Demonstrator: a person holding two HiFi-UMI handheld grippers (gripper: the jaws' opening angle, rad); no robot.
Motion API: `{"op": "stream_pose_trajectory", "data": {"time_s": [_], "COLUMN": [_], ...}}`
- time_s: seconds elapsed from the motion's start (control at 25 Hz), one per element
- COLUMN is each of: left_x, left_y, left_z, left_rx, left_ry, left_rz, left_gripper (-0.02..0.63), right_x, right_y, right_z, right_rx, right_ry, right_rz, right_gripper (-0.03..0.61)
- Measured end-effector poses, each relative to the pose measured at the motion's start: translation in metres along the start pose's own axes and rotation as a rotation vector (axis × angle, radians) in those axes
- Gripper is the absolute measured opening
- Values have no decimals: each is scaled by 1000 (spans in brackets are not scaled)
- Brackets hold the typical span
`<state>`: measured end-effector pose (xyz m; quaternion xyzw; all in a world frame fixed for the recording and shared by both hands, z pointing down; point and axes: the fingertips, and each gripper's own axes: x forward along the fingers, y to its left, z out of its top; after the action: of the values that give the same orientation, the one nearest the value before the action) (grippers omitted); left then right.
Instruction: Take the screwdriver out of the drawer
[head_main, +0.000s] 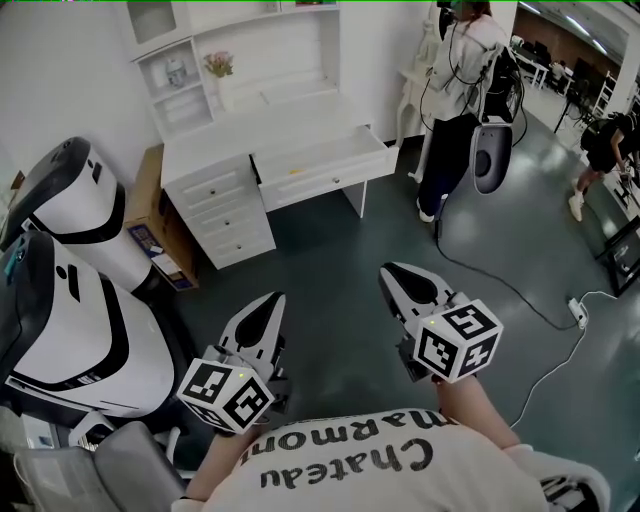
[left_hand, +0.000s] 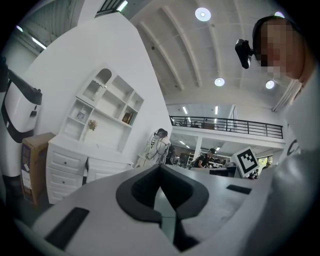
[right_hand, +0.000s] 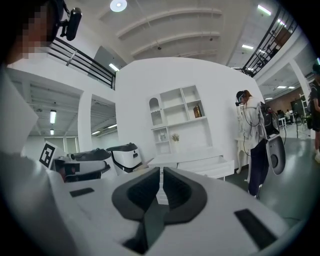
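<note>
A white desk (head_main: 260, 135) with a shelf unit on top stands across the dark floor, some way ahead of me. Its wide middle drawer (head_main: 325, 162) is pulled open; what lies inside is hidden, and I see no screwdriver. My left gripper (head_main: 272, 298) and right gripper (head_main: 388, 270) are held out side by side toward the desk, well short of it. Both are shut with nothing between the jaws. The right gripper view shows its closed jaws (right_hand: 161, 170) below the open drawer (right_hand: 212, 167). In the left gripper view, closed jaws (left_hand: 160, 167) point past the desk's side drawers (left_hand: 67, 165).
Two large white-and-black machines (head_main: 70, 270) stand close at my left. A cardboard box (head_main: 150, 215) leans beside the desk's small drawers. A person (head_main: 460, 100) stands right of the desk. A cable (head_main: 530, 300) and power strip (head_main: 578, 312) lie on the floor at right.
</note>
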<state>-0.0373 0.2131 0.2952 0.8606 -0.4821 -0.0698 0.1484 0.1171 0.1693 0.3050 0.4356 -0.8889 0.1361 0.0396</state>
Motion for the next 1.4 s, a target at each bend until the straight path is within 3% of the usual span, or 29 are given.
{"op": "stream_pose_trajectory", "data": {"time_s": [0.36,0.72,1.0,1.4], "left_x": [-1,19,75,145], "left_y": [8,13,16,25], "left_z": [-22,-29,-13,11], "left_rx": [-26,-41,-28,14], "left_ry": [27,65,45,-43], "left_rz": [18,87,114,159], "left_gripper": [20,20,20,20], "right_x": [9,26,58,107], "right_y": [2,-25,-70,-127], "right_z": [-26,-30,-9,38], "right_rx": [1,49,54,-26], "right_ry": [58,93,105,72], "right_rz": [21,65,114,187], "right_gripper": [40,40,40,40]}}
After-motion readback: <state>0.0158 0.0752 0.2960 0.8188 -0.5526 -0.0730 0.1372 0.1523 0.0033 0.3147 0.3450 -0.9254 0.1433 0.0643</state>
